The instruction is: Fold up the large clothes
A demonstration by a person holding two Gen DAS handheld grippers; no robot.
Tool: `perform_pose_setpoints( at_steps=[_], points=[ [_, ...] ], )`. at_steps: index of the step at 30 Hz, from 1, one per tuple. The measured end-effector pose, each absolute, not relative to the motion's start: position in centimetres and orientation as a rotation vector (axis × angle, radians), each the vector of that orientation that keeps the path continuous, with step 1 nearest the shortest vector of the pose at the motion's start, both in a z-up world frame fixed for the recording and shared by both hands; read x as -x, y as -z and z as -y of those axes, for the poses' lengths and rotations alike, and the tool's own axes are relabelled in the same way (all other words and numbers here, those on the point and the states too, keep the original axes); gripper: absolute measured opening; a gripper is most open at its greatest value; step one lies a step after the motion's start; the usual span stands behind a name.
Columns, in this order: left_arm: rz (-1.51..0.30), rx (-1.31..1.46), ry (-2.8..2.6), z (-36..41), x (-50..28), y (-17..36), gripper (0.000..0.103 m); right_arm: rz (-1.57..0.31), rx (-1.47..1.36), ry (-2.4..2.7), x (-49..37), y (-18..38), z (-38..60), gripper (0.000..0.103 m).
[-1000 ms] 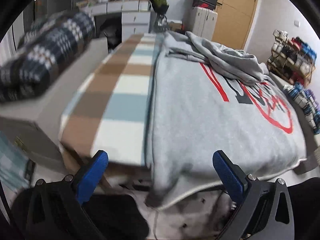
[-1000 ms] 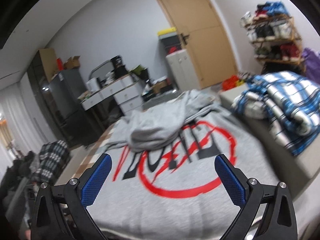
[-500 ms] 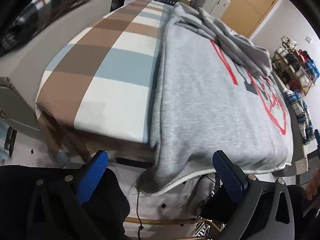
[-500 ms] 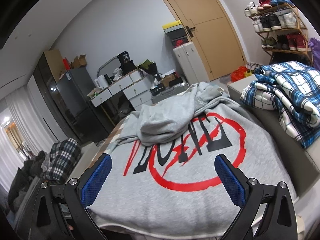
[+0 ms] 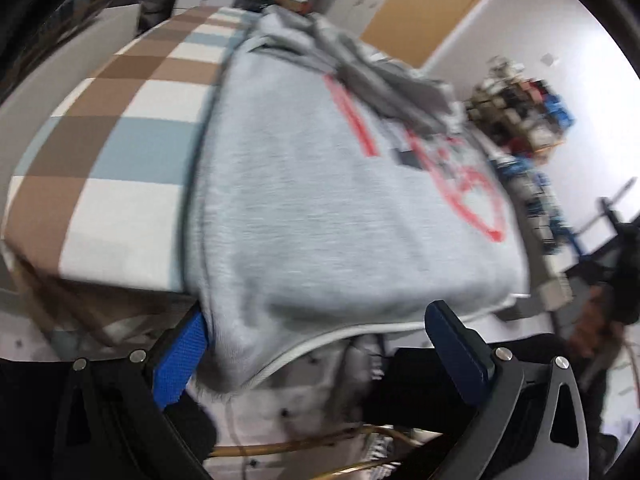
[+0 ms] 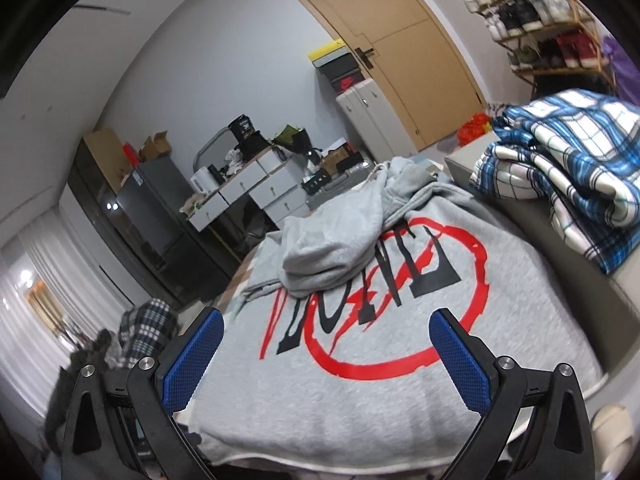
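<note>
Grey sweatshirt (image 6: 400,336) spread flat on the checked table cover (image 5: 104,152)

Left gripper (image 5: 316,356) spread wide at the drooping hem corner; right gripper (image 6: 324,356) likewise agape above it; a blue plaid blanket (image 6: 568,184) lies piled just right.

Grey sweatshirt (image 5: 328,216) overhangs checked table (image 5: 120,140); left gripper (image 5: 316,354) jaws apart.

Left gripper (image 5: 320,350) is held low with its jaws spread wide. Right gripper (image 6: 325,352) is likewise spread wide, level, with nothing between its blue pads (image 6: 191,362).
</note>
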State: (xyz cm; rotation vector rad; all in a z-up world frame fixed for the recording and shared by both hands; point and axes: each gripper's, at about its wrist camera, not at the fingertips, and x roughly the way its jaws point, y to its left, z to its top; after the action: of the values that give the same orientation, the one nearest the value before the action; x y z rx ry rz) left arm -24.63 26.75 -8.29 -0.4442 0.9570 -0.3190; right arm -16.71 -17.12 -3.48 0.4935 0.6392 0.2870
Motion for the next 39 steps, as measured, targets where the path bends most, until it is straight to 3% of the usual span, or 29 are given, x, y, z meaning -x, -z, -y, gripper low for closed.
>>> perform_pose_setpoints(
  at_steps=[7,13,28,32,33,34,36,39],
  points=[
    [-0.911,0.629,0.525,-27.7,24.2,7.2,0.102,-0.659,-0.545,-0.284,16.6,3.7,17.7,0.103],
    [-1.018,0.615,0.414,-27.3,23.6,8.9,0.102,-0.664,-0.530,-0.294,16.6,3.7,17.2,0.103],
    [-1.163,0.291,0.322,-22.9,23.2,11.4,0.102,-0.636,-0.311,-0.274,17.2,3.3,13.9,0.103],
    [-1.104,0.287,0.368,-23.0,24.4,10.0,0.075,-0.634,-0.299,-0.287,17.3,3.3,13.7,0.103],
    [-1.113,0.292,0.364,-23.2,24.5,10.1,0.059,-0.634,-0.301,-0.288,17.3,3.3,13.7,0.103],
    [-1.132,0.299,0.356,-23.5,24.4,10.3,0.048,-0.637,-0.304,-0.289,17.2,3.3,13.7,0.103],
    [-1.187,0.335,0.317,-24.2,24.2,11.1,0.013,-0.649,-0.314,-0.288,17.0,3.5,13.8,0.103],
    [-1.184,0.467,0.326,-25.8,24.6,11.5,0.008,-0.660,-0.323,-0.290,16.9,3.5,13.9,0.103]
  ],
)
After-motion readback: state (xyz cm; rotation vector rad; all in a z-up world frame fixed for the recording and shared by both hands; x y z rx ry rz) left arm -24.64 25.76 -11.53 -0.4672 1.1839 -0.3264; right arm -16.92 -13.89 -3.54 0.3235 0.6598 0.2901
